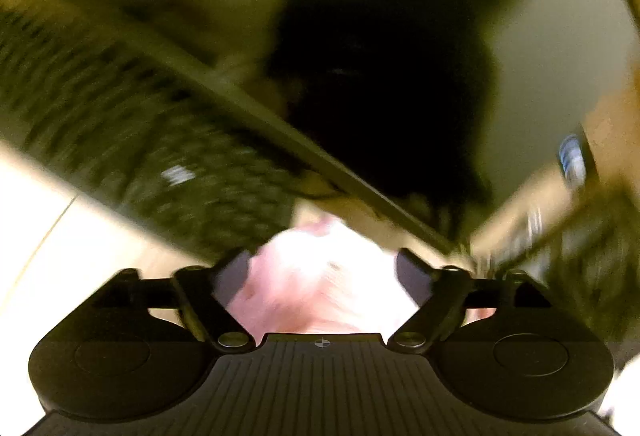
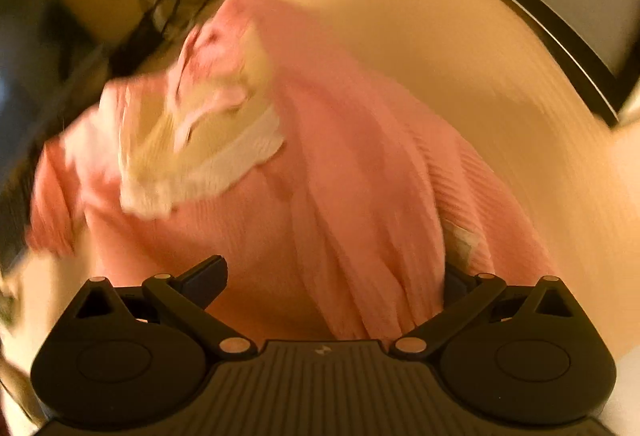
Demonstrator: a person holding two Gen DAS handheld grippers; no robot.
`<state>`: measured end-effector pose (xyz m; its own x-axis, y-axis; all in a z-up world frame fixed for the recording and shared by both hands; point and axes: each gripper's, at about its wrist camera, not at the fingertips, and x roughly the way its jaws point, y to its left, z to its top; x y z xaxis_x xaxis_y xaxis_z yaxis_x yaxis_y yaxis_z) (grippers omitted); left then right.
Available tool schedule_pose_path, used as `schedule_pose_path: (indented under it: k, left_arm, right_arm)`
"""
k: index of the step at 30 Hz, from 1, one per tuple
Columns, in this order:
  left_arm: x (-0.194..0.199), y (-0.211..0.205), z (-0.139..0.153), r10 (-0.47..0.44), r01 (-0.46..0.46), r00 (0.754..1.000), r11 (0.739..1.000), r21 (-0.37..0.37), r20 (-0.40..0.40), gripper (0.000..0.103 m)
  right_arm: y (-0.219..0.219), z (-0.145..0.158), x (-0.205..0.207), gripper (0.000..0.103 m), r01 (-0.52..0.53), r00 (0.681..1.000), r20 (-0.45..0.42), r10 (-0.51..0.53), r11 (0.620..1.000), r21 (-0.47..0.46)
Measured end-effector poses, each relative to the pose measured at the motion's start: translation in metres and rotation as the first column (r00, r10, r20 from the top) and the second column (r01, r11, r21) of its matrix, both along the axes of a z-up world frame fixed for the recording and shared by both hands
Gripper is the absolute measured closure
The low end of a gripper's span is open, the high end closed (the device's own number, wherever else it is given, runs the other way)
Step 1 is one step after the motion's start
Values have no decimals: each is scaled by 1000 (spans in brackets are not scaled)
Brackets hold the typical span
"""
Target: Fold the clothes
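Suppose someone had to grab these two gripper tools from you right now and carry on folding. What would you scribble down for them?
Left gripper: fingers spread, with pale pink cloth bunched between them; the blurred picture does not show whether it is pinched.
Right gripper: fingers wide apart, a fold of the pink garment lying between them, not clamped as far as I can see.
The garment is pink ribbed knit with a white collar, spread out crumpled on a tan surface. Both views are smeared by motion.
Done: no neat fold visible yet.
Left: flatten it, then make the folds.
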<state>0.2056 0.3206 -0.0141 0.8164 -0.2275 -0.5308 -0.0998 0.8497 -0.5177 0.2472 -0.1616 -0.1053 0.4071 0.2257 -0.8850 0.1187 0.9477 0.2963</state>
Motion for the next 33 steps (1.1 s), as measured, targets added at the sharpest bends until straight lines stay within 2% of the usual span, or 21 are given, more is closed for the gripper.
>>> schedule_pose_path:
  k: [1, 3, 5, 7, 10, 13, 16, 19, 22, 23, 25, 27, 29, 31, 33]
  left_arm:
    - [4, -17, 3, -59, 59, 998, 996, 64, 11, 9]
    - [9, -49, 0, -189, 187, 982, 976, 110, 10, 9]
    - [12, -79, -8, -300, 298, 954, 950, 88, 3, 9]
    - [14, -108, -17, -403, 403, 915, 914, 56, -1, 9]
    - [15, -147, -34, -491, 491, 871, 871, 13, -31, 9]
    - [19, -170, -56, -532, 532, 842, 846, -23, -85, 9]
    - [16, -172, -81, -520, 518, 837, 853, -58, -169, 11]
    - [-4, -169, -79, -523, 520, 832, 852, -70, -185, 12]
    - [-28, -162, -78, -520, 514, 828, 853, -87, -208, 14]
    - [-36, -159, -78, -514, 506, 830, 857, -98, -215, 15]
    - [-49, -148, -80, -493, 475, 838, 870, -132, -234, 15]
    - [-58, -141, -81, -471, 447, 845, 882, -150, -252, 15]
    - [-64, -136, -81, -459, 429, 848, 888, -167, -263, 15]
    - [-65, -132, -81, -454, 417, 850, 890, -187, -268, 14]
    - [-61, -131, -81, -459, 412, 847, 886, -214, -269, 10]
  right_arm:
    - [1, 1, 1, 0, -23, 1000, -2, 23, 1000, -10]
    - [-3, 11, -1, 0, -44, 999, 30, 44, 999, -21]
    - [-6, 33, -4, 0, -58, 988, 138, 70, 994, -94]
    - [-9, 54, -7, 0, -64, 965, 241, 103, 984, -168]
    - [-8, 72, 2, 0, -89, 929, 321, 186, 952, -292]
    - [-3, 79, 13, 0, -124, 895, 358, 266, 919, -374]
    - [4, 76, 22, 0, -162, 874, 364, 321, 900, -405]
    - [15, 62, 34, 0, -192, 874, 339, 349, 888, -418]
    - [20, 37, 49, 3, -262, 894, 256, 369, 891, -370]
    - [21, 28, 54, 10, -286, 901, 213, 377, 888, -359]
    - [21, 13, 61, 33, -344, 905, 131, 404, 879, -330]
    - [20, 18, 64, 75, -389, 886, 105, 451, 848, -359]
    - [15, 41, 67, 97, -406, 851, 129, 509, 794, -453]
    - [7, 66, 74, 97, -347, 820, 177, 545, 718, -604]
    - [-1, 76, 88, 97, -205, 789, 207, 578, 567, -798]
